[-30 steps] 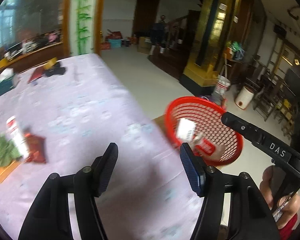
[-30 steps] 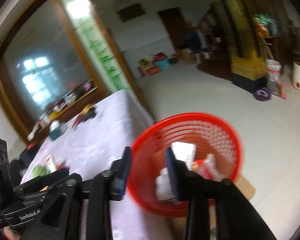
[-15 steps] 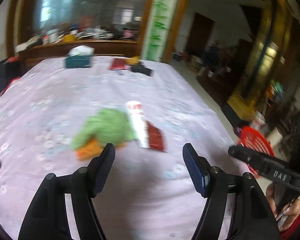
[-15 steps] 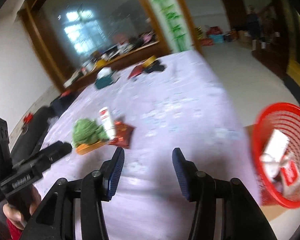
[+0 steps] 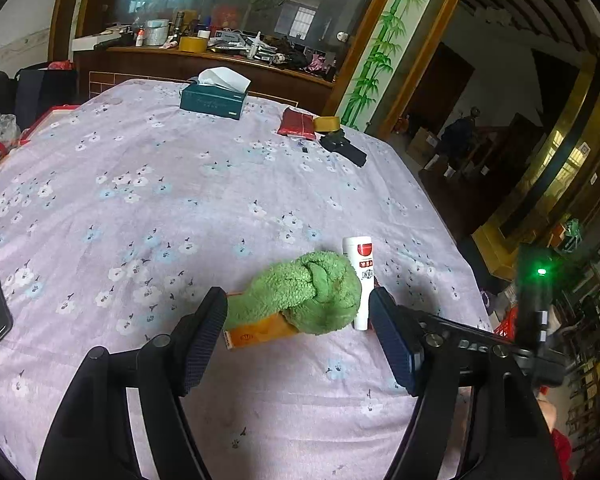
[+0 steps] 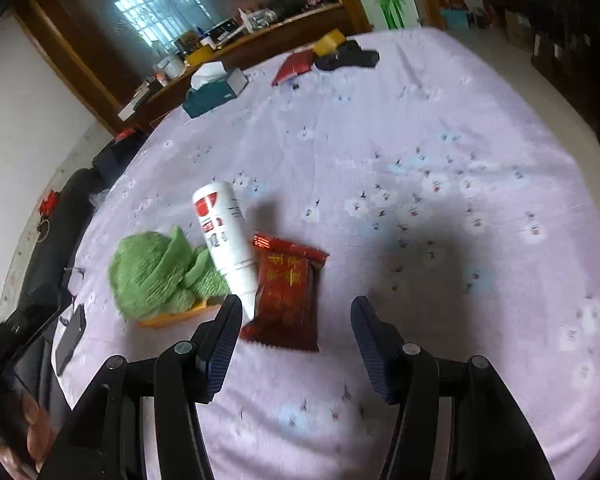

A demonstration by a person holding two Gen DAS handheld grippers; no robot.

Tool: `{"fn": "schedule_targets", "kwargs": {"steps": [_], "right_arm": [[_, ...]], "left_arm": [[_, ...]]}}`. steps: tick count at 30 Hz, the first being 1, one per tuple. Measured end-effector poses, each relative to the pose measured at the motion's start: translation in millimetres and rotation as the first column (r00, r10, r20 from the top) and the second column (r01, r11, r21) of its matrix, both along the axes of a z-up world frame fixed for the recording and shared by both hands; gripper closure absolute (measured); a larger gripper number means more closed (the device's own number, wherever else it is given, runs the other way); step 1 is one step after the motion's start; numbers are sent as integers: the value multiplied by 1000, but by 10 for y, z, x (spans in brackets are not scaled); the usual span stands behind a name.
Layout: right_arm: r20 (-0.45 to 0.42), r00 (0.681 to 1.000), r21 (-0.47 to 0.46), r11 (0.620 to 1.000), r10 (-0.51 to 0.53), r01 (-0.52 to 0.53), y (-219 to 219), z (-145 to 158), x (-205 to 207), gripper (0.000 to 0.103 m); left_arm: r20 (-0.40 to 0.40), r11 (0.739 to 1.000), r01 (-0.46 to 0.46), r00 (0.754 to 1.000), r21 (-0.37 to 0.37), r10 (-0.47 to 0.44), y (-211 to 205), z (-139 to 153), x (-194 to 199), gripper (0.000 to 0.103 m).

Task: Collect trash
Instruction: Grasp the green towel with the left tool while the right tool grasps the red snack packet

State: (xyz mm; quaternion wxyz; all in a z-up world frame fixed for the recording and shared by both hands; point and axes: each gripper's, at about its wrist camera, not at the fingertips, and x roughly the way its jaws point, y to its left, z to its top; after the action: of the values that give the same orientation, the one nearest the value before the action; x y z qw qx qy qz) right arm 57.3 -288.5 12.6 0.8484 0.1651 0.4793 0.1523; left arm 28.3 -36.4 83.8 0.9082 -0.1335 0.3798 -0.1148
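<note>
With both pairs of fingers just widened and empty, the right gripper (image 6: 292, 332) hangs nearest the red snack packet (image 6: 286, 292) lying lengthwise between them on the tabletop (image 6: 440, 152), while the left gripper (image 5: 298, 334) frames the green cloth (image 5: 304, 292).

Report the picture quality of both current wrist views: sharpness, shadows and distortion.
Left wrist view: sharp; the green cloth shows crisp texture, and fisheye bends the table edge. Right wrist view: slightly motion-blurred on the white bottle and red snack packet; a broad soft shadow falls on the tablecloth.
</note>
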Motion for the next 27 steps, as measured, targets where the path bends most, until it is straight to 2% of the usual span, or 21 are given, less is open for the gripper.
{"fn": "schedule_targets", "kwargs": {"steps": [5, 6, 7, 8, 13, 18, 21, 22, 25, 27], "right_arm": [[-33, 999, 14, 999, 34, -33, 114, -152, 100, 43], [-16, 999, -5, 999, 36, -36, 148, -157, 83, 44], [-6, 999, -34, 999, 39, -39, 172, -152, 63, 56], [-5, 999, -44, 998, 44, -44, 174, -155, 39, 61], [40, 999, -28, 1000, 6, -5, 12, -82, -186, 62], [110, 992, -18, 998, -58, 61, -192, 16, -490, 61], [151, 986, -22, 997, -76, 80, -265, 33, -653, 61], [167, 983, -24, 996, -76, 81, -275, 40, -694, 61], [206, 975, -38, 995, -86, 95, -301, 49, -787, 61], [220, 971, -38, 994, -89, 100, -310, 46, -813, 61]], "left_arm": [[-8, 1000, 10, 1000, 1, -10, -50, -37, 155, 24], [-15, 1000, 12, 1000, 3, -12, -69, -57, 195, 23], [-24, 1000, 18, 1000, 5, -18, -95, -82, 238, 23], [-32, 1000, 24, 999, 7, -24, -126, -105, 269, 23], [-60, 997, 64, 996, 54, -60, -337, -257, 403, 23], [-86, 987, 85, 994, 133, -74, -544, -468, 514, 23], [-49, 985, 56, 998, 162, -49, -596, -547, 522, 23], [-39, 985, 52, 998, 164, -46, -605, -554, 517, 24], [-10, 985, 38, 999, 171, -36, -604, -552, 491, 45], [-2, 986, 37, 999, 161, -37, -583, -551, 470, 49]]}}
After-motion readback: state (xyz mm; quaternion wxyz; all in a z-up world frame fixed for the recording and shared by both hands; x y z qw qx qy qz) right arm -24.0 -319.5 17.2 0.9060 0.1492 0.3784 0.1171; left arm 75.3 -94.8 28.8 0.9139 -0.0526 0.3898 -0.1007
